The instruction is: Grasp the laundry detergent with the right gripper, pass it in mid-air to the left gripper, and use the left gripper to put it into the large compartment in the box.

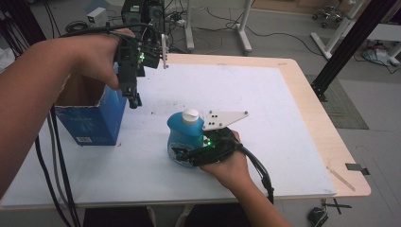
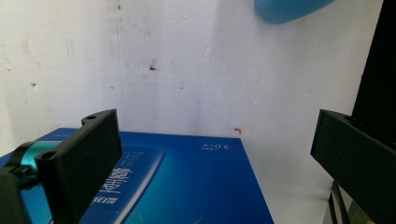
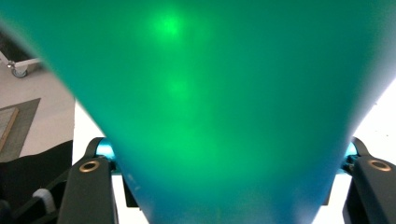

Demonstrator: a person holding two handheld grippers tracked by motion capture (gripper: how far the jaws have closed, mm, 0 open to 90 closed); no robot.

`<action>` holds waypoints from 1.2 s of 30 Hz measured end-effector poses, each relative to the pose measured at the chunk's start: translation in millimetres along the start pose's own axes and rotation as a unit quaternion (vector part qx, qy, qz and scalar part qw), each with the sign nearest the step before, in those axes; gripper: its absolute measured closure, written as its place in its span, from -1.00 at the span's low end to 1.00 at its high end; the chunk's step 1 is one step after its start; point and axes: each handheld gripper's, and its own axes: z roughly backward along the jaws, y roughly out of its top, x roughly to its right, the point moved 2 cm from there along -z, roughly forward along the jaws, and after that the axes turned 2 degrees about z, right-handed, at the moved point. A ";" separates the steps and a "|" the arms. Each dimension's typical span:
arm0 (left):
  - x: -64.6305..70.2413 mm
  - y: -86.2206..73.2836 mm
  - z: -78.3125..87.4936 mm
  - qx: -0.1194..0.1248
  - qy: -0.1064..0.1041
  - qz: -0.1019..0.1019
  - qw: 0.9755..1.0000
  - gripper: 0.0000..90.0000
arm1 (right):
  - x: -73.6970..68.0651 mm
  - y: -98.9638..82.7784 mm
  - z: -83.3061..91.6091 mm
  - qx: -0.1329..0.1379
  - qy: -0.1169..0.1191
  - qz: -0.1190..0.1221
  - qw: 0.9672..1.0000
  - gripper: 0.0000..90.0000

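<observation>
A blue bottle with a white cap is found standing upright on the white table top, slightly toward the near edge from the middle. Its broad lower body is enclosed by the right gripper, which is brought in level from the right side by the person's right hand. In the right gripper view the bottle's body is seen pressed close to the camera, tinted green by the gripper's lamp, and it is flanked on both sides by the two black jaws. The jaws are recorded as closed against the bottle's sides, so the bottle is judged to be gripped. A grey three-cornered plate is noted on top of this gripper, just beside the cap.

The left gripper is held raised above the table by the left hand, well apart from the bottle and pointed downward. In the left gripper view its jaws are observed standing wide apart with nothing between them.

Below and just beside the left gripper, an open blue cardboard box is seen standing on the table's left part. A printed face of this box is visible beneath the spread jaws. Dark cables are seen hanging past the table's left edge.
</observation>
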 end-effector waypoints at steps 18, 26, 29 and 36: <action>-1.4 -2.0 -0.5 -0.003 0.000 0.002 1.000 -0.96 | 0.3 0.1 -0.1 0.008 -0.007 0.005 1.000 -0.14; -1.7 -2.6 -1.3 -0.004 -0.001 0.002 1.000 -0.96 | -1.3 0.1 0.0 0.014 -0.018 0.014 1.000 -0.06; -1.5 -2.2 -1.6 -0.004 -0.001 0.002 1.000 -0.96 | -3.8 -0.7 0.1 0.020 -0.032 0.025 0.999 -0.01; -0.8 -1.1 -1.6 -0.003 -0.002 0.002 1.000 -0.96 | -5.0 -1.4 0.7 0.024 -0.036 0.034 0.998 0.04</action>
